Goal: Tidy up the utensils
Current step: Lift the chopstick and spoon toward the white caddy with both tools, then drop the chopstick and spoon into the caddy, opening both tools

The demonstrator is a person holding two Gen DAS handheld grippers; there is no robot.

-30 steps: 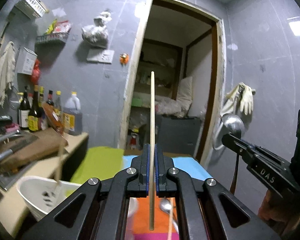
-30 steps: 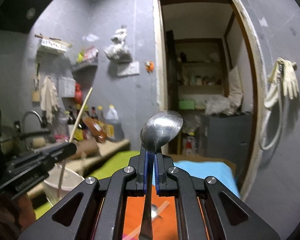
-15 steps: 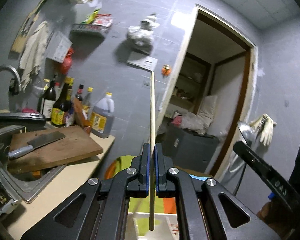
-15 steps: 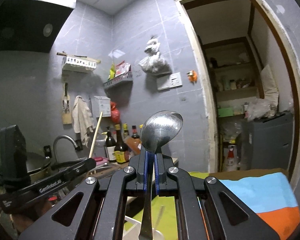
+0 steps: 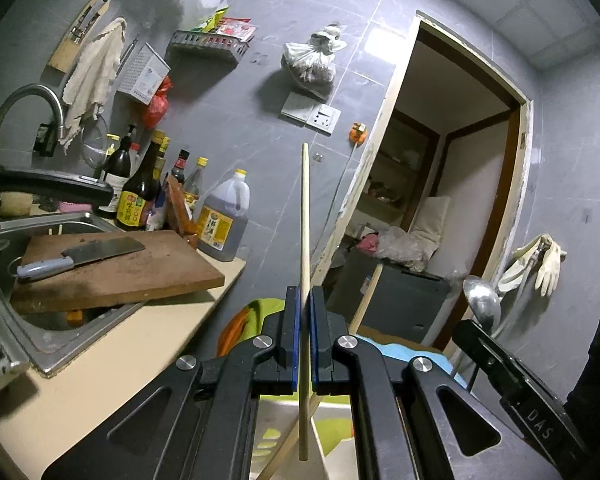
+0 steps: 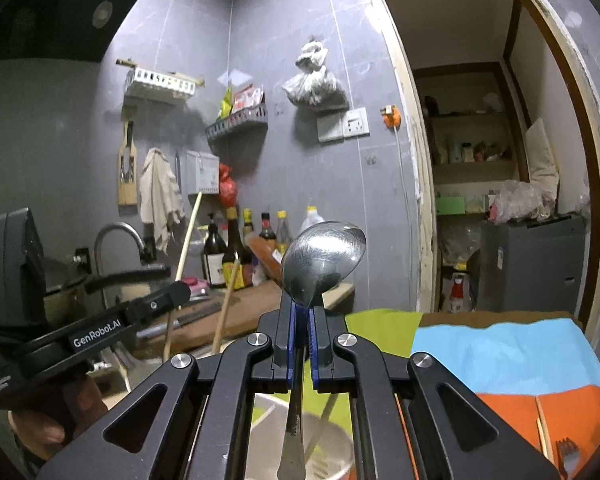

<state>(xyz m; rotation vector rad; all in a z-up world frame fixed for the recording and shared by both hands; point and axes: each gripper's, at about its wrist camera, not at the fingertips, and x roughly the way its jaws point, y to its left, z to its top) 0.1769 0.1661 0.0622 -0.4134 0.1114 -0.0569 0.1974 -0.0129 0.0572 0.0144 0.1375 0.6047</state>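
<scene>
My left gripper [image 5: 305, 300] is shut on a wooden chopstick [image 5: 305, 216] held upright, its lower end over the white utensil holder [image 5: 268, 436] below the fingers. My right gripper [image 6: 303, 312] is shut on a metal spoon [image 6: 324, 256], bowl up, its handle hanging over the white holder [image 6: 332, 452], which has utensils in it. The left gripper with its chopstick [image 6: 186, 240] shows at the left of the right wrist view. The right gripper with its spoon [image 5: 482, 306] shows at the right of the left wrist view. A second chopstick [image 5: 366, 300] leans out of the holder.
A sink with a wooden chopping board [image 5: 112, 268] and a cleaver [image 5: 80, 258] lies to the left, bottles [image 5: 220, 224] behind it. A green, blue and orange cloth [image 6: 500, 360] covers the table, with a fork [image 6: 568, 454] and a chopstick [image 6: 542, 428] on the orange part. A doorway [image 6: 500, 160] is at the right.
Both grippers have tilted upward and shifted left toward the sink side, coming over the white holder. Each keeps its hold, the chopstick in the left, the spoon in the right.
</scene>
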